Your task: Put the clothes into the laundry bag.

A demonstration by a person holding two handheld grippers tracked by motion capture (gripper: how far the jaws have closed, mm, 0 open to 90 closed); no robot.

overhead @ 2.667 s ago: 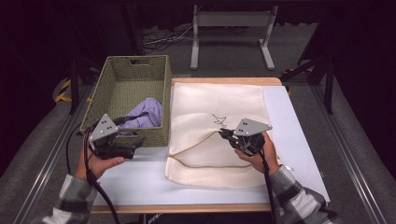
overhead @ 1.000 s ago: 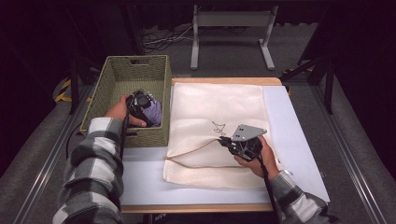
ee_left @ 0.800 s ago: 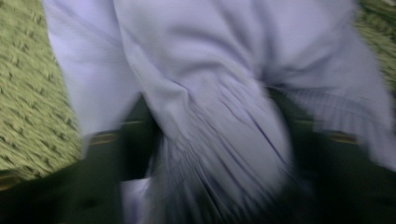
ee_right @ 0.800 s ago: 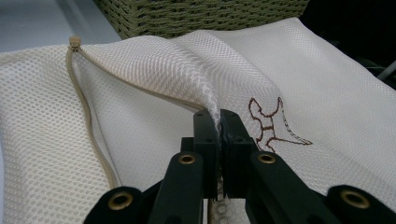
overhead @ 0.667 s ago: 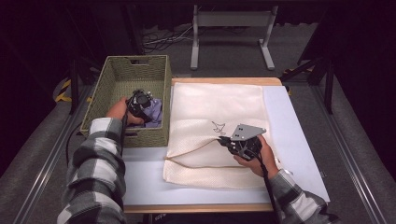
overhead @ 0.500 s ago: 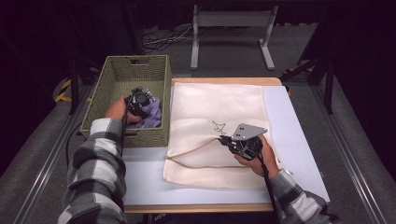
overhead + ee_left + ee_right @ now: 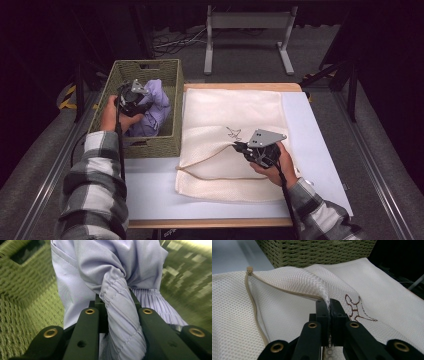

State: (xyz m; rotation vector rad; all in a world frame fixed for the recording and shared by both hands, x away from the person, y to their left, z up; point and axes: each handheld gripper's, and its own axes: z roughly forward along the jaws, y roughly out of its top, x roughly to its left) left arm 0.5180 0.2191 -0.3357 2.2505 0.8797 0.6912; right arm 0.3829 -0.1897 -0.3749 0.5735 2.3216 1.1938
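Lilac garment (image 7: 110, 272) bunched betw. left tongs (image 7: 117, 305), clamped just now, in basket (image 7: 165, 145), right tongs (image 7: 329, 306) pinching mesh bag (image 7: 287, 277) flap

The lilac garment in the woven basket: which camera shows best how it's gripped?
The left gripper view: its black fingers clamp a bunched, gathered fold of the lilac fabric garment close up. The high view shows the garment raised above the green woven basket, grip hidden. The right gripper view shows none of it.
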